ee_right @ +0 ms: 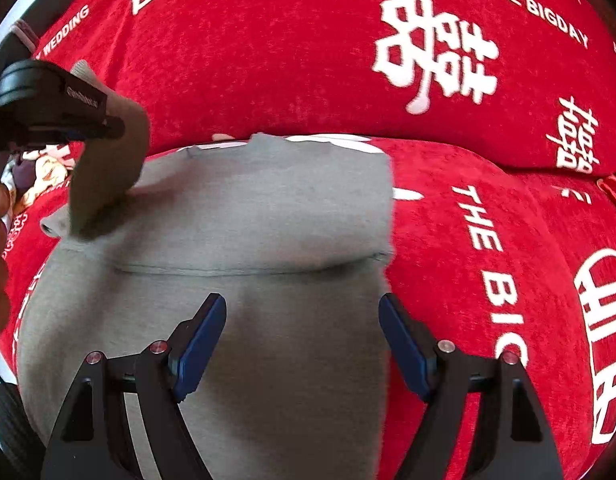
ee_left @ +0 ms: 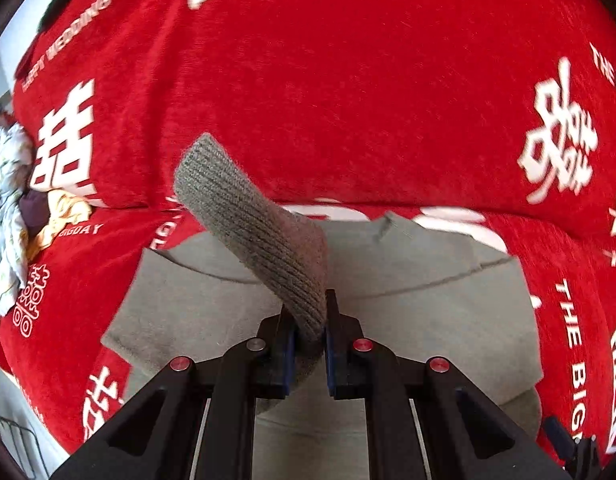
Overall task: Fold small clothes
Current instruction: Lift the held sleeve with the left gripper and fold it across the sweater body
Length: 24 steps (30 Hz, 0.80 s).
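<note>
While its body lies spread flat on the red cover, the grey sweater (ee_right: 268,208) has one sleeve raised off the cloth: the ribbed cuff (ee_left: 252,224) stands up and leans to the left, its lower end pinched between the blue pads (ee_left: 289,354) of the left gripper (ee_left: 310,344), whose jaws are closed tight on the knit. A seam runs across the garment's middle, and the far edge sits right at the crease where the seat meets the backrest. Seen from the right wrist camera, the lifted sleeve hangs at the sweater's left side beneath the left gripper's black body. Low over the near part of the garment sits the right gripper (ee_right: 302,336), its jaws spread wide apart and holding nothing, grey fabric showing between its blue pads (ee_right: 200,348). All around lies the red sofa cover (ee_left: 368,100), printed with white double-happiness characters and the words "THE BIGDAY". At the far left edge of the seat rests a pile of other clothes (ee_left: 12,200), pale patterned cloth with yellow and dark pieces.
</note>
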Motion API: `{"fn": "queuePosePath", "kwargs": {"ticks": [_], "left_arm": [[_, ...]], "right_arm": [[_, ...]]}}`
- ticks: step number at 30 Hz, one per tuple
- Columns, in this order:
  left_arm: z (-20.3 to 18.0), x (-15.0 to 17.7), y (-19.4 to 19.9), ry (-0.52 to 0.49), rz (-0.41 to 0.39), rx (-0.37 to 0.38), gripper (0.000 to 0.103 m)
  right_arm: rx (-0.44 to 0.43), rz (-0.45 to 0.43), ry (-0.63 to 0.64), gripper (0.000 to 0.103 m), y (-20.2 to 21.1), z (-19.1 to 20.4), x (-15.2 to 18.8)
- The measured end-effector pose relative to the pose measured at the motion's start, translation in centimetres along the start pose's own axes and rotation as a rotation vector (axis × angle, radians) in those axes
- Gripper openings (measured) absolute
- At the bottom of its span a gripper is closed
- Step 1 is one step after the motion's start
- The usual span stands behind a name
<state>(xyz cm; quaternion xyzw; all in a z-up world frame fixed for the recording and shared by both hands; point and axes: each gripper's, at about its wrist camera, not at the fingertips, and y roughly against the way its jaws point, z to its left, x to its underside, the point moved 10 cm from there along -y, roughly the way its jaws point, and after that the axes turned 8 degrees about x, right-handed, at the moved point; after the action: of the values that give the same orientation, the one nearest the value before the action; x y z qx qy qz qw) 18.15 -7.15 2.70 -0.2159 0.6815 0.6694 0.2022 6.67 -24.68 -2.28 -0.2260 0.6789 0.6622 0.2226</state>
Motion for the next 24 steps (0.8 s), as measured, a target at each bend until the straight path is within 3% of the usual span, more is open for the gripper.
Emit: {"fn": "queuePosePath", "kwargs": {"ticks": [10,19,24], "left_arm": [[-7.4,1.2,-1.4,-0.097,0.028,0.027,0.013],[-9.2,3.7,-4.9,-0.107,0.121,0.052,0.013],[-9.4,5.0,-6.0,-0.077,0.161,0.138,0.013]], "right_arm": [[-0.01,0.0,-0.086,0.081,-0.4,-4.3,0.5],[-0.013,-0.003,-0.112,0.081,-0.3,-6.0,0.6],[-0.006,0.0,-0.108,0.081,-0.4,-6.1,0.8]]}}
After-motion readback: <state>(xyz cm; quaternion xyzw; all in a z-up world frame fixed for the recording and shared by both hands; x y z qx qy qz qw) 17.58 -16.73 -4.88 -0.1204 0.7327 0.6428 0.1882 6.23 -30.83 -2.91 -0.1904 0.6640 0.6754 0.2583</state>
